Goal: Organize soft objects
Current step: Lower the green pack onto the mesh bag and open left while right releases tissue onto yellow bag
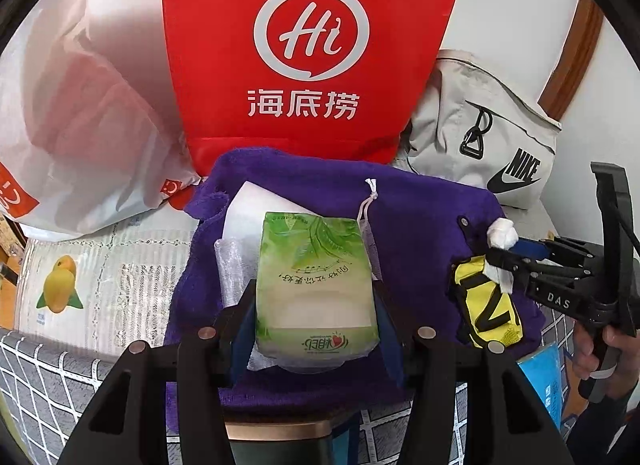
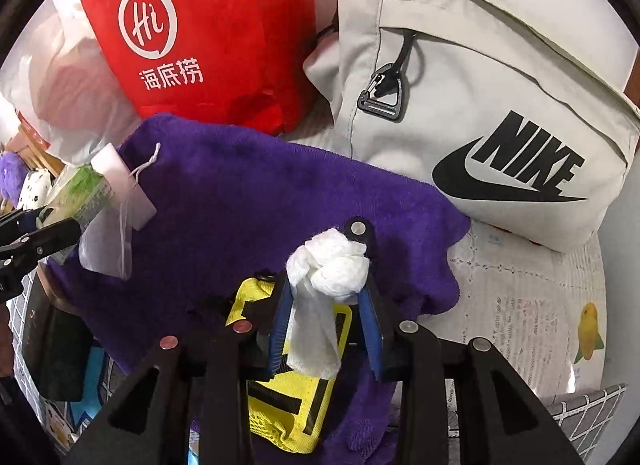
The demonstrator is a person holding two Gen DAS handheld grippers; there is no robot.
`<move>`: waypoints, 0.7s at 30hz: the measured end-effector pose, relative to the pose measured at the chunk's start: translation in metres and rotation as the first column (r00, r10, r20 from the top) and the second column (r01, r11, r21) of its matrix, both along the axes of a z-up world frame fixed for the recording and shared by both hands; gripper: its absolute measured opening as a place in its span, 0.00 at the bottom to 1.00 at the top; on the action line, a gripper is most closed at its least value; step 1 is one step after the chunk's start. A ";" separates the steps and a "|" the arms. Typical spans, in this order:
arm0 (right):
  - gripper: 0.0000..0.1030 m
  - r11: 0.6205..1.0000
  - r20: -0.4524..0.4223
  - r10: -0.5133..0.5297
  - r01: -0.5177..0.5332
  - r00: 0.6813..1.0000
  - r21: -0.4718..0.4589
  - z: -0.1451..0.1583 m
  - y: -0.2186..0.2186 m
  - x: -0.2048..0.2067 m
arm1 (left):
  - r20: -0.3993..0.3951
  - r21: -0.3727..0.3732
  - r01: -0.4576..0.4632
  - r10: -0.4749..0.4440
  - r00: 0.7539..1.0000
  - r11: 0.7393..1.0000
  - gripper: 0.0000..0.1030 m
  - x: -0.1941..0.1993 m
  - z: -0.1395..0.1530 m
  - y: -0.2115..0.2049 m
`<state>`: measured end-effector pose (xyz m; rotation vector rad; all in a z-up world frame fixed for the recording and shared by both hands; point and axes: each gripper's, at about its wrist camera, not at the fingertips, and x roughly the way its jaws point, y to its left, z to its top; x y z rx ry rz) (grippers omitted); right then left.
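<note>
Left claw [image 1: 316, 317] clamped on the green tissue pack [image 1: 316, 285], pads pressed against both long sides, pack's long axis running straight out ahead along the fingers. Sitting right over the purple towel [image 1: 420, 205], near its left half, with a white sheet [image 1: 256, 201] and a drawstring pouch [image 1: 370, 233] beneath and behind.

Right claw [image 2: 326, 325] narrow but not tight on the knotted white tissue [image 2: 332, 261]: knot bulging above the blue pads, tail hanging down between them, a sliver of gap on either side in the right wrist view, so grip looks loosened rather than firm. Directly below, the yellow pouch [image 2: 288, 397], lying on the towel's right half, long axis pointing away from the claw.

Key relation: knotted tissue straight above towel and yellow pouch, right claw clearly the nearer one. Red bag [image 1: 312, 45] and grey Nike bag [image 2: 480, 105] standing just behind the towel, well clear of both claws.
</note>
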<state>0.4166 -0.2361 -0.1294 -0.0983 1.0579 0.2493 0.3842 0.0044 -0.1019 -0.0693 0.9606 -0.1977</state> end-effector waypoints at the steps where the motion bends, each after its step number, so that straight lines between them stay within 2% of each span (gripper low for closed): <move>1: 0.40 1.000 -0.002 0.001 -0.001 1.000 -0.002 0.000 0.000 0.000 | 0.002 -0.001 -0.001 0.001 1.000 1.000 0.49 0.000 0.000 0.000; 10: 0.57 0.998 0.012 0.045 -0.044 0.999 -0.036 0.007 0.007 -0.006 | -0.027 0.021 -0.002 0.002 1.000 1.000 0.50 0.005 -0.011 -0.006; 18: 0.58 0.999 0.047 0.037 -0.035 0.998 -0.041 0.022 0.001 -0.011 | -0.061 0.041 0.001 0.002 0.998 0.999 0.50 0.006 -0.019 -0.008; 21: 0.58 0.999 0.061 0.031 -0.029 0.998 -0.034 0.029 -0.001 -0.014 | -0.065 0.025 -0.009 0.010 0.998 1.000 0.58 0.007 -0.018 -0.007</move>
